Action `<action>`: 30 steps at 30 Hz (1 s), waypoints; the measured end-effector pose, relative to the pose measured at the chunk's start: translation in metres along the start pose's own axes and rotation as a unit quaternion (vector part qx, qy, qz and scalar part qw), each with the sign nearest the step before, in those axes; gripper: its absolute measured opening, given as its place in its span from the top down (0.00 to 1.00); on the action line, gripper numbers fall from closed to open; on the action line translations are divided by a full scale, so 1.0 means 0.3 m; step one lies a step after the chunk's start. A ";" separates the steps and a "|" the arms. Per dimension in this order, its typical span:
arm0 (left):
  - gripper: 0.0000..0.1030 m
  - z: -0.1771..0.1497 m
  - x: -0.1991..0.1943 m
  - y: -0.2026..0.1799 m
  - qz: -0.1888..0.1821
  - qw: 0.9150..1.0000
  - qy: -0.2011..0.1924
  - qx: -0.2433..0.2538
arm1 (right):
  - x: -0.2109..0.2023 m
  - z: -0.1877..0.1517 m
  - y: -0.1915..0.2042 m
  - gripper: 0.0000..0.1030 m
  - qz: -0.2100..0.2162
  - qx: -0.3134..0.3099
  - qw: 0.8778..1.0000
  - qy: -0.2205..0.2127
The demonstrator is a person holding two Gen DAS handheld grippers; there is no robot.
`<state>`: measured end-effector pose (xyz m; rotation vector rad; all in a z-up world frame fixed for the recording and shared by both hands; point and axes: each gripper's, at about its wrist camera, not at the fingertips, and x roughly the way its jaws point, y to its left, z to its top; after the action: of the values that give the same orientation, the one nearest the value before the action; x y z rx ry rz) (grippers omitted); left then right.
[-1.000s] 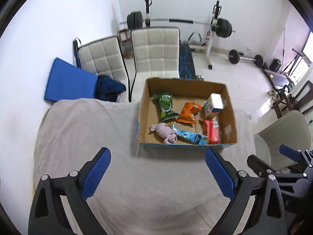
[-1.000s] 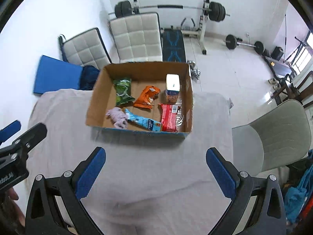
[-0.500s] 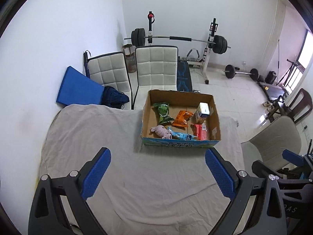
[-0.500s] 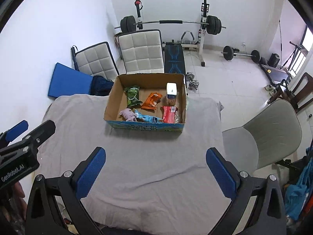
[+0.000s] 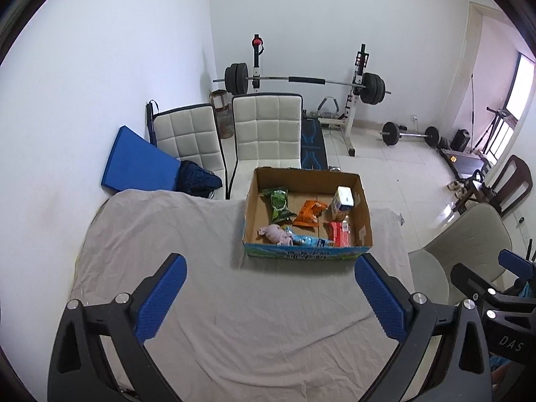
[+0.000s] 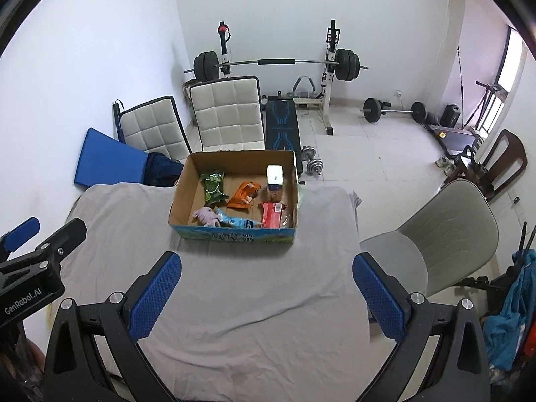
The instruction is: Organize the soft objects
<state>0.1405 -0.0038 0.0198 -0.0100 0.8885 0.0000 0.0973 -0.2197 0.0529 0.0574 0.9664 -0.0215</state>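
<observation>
Cardboard box (image 5: pixel 306 254) holds crinkly packets, plush toy (image 5: pixel 275 234); both grippers (image 5: pixel 269 286) (image 6: pixel 267 284) wide open, empty.

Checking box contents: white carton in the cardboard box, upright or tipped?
Upright: the white carton stands on end at the brown cardboard box's back right.

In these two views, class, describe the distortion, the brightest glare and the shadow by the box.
Left wrist view: fisheye bends the walls, window blows out at right. Right wrist view: same curvature, cardboard box throws a soft shadow onto the grey cloth; both sharp.
</observation>
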 end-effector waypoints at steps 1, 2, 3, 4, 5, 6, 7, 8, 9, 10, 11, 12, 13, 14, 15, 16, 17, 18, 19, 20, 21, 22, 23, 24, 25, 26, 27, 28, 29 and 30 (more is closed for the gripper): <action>0.00 0.004 0.008 0.000 -0.001 1.000 -0.001 -0.002 | 0.008 0.008 -0.002 0.00 0.002 0.002 1.000 0.001; 0.00 0.011 0.017 0.001 0.000 1.000 -0.001 -0.003 | 0.015 0.016 0.000 0.00 0.000 0.001 1.000 -0.003; 0.00 0.016 0.023 0.001 0.002 1.000 -0.002 -0.004 | 0.023 0.024 0.001 0.00 -0.005 0.001 1.000 -0.004; 0.00 0.021 0.025 0.003 0.005 1.000 -0.007 -0.004 | 0.034 0.035 0.001 0.00 -0.006 0.001 1.000 -0.006; 0.00 0.027 0.032 0.004 0.010 1.000 -0.008 -0.004 | 0.044 0.044 0.000 0.00 -0.008 0.003 1.000 -0.006; 0.00 0.035 0.037 0.006 0.012 1.000 -0.010 -0.006 | 0.059 0.054 -0.002 0.00 -0.010 0.004 1.000 -0.005; 0.00 0.043 0.042 0.007 0.012 1.000 -0.014 -0.006 | 0.078 0.068 -0.007 0.00 -0.008 0.006 1.000 -0.006; 0.00 0.048 0.049 0.008 0.014 1.000 -0.014 -0.007 | 0.090 0.076 -0.010 0.00 -0.011 0.008 1.000 -0.007; 0.00 0.056 0.058 0.009 0.017 1.000 -0.015 -0.009 | 0.100 0.084 -0.012 0.00 -0.014 0.008 1.000 -0.009; 0.00 0.059 0.065 0.010 0.019 1.000 -0.018 -0.009 | 0.112 0.093 -0.014 0.00 -0.014 0.009 1.000 -0.011; 0.00 0.062 0.076 0.012 0.023 1.000 -0.018 -0.009 | 0.124 0.100 -0.016 0.00 -0.018 0.009 1.000 -0.012; 0.00 0.064 0.089 0.012 0.027 0.999 -0.015 -0.009 | 0.134 0.106 -0.019 0.00 -0.020 0.010 1.000 -0.011; 0.00 0.064 0.103 0.013 0.028 1.000 -0.011 -0.009 | 0.149 0.113 -0.023 0.00 -0.021 0.011 1.000 -0.009; 0.00 0.063 0.116 0.014 0.029 1.000 -0.007 -0.009 | 0.160 0.118 -0.027 0.00 -0.023 0.012 1.000 -0.008; 0.00 0.064 0.125 0.014 0.029 1.000 -0.003 -0.009 | 0.169 0.120 -0.027 0.00 -0.025 0.012 1.000 -0.006; 0.00 0.063 0.133 0.014 0.029 1.000 -0.001 -0.010 | 0.183 0.123 -0.030 0.00 -0.024 0.012 1.000 -0.002; 0.00 0.063 0.141 0.012 0.031 0.999 0.000 -0.010 | 0.190 0.125 -0.032 0.00 -0.024 0.012 1.000 -0.001; 0.00 0.063 0.148 0.010 0.032 0.999 0.002 -0.008 | 0.198 0.127 -0.032 0.00 -0.028 0.010 1.000 0.000; 0.00 0.063 0.155 0.006 0.034 0.999 0.004 -0.007 | 0.205 0.129 -0.032 0.00 -0.029 0.009 1.000 0.002; 0.00 0.063 0.158 0.003 0.035 0.999 0.005 -0.005 | 0.211 0.129 -0.033 0.00 -0.027 0.010 1.000 0.003; 0.00 0.064 0.161 0.000 0.035 0.999 0.007 -0.004 | 0.217 0.131 -0.034 0.00 -0.029 0.009 1.000 0.004; 0.00 0.065 0.162 -0.004 0.035 0.999 0.007 -0.003 | 0.221 0.132 -0.034 0.00 -0.032 0.007 0.999 0.004; 0.00 0.065 0.162 -0.006 0.036 0.999 0.007 -0.002 | 0.223 0.132 -0.035 0.00 -0.030 0.008 0.999 0.004; 0.00 0.066 0.163 -0.006 0.035 0.999 0.007 -0.004 | 0.225 0.133 -0.035 0.00 -0.030 0.009 1.000 0.005; 0.00 0.066 0.163 -0.005 0.034 0.999 0.007 -0.005 | 0.226 0.133 -0.035 0.00 -0.031 0.008 0.999 0.005; 0.00 0.067 0.164 -0.004 0.033 0.999 0.007 -0.006 | 0.226 0.133 -0.036 0.00 -0.030 0.008 0.999 0.005; 0.00 0.067 0.164 -0.004 0.032 0.999 0.007 -0.005 | 0.226 0.134 -0.035 0.00 -0.028 0.008 1.000 0.005; 0.00 0.067 0.165 -0.005 0.032 0.999 0.007 -0.006 | 0.225 0.135 -0.033 0.00 -0.029 0.007 1.000 0.005; 0.00 0.070 0.163 -0.003 0.032 0.999 0.006 -0.006 | 0.223 0.134 -0.034 0.00 -0.031 0.007 0.999 0.004; 0.00 0.070 0.161 -0.002 0.031 0.999 0.006 -0.006 | 0.223 0.135 -0.033 0.00 -0.030 0.007 1.000 0.003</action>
<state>0.1873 -0.0044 -0.0043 0.0061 0.9008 0.0636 0.1682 -0.2315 0.0205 0.0406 0.9732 -0.0831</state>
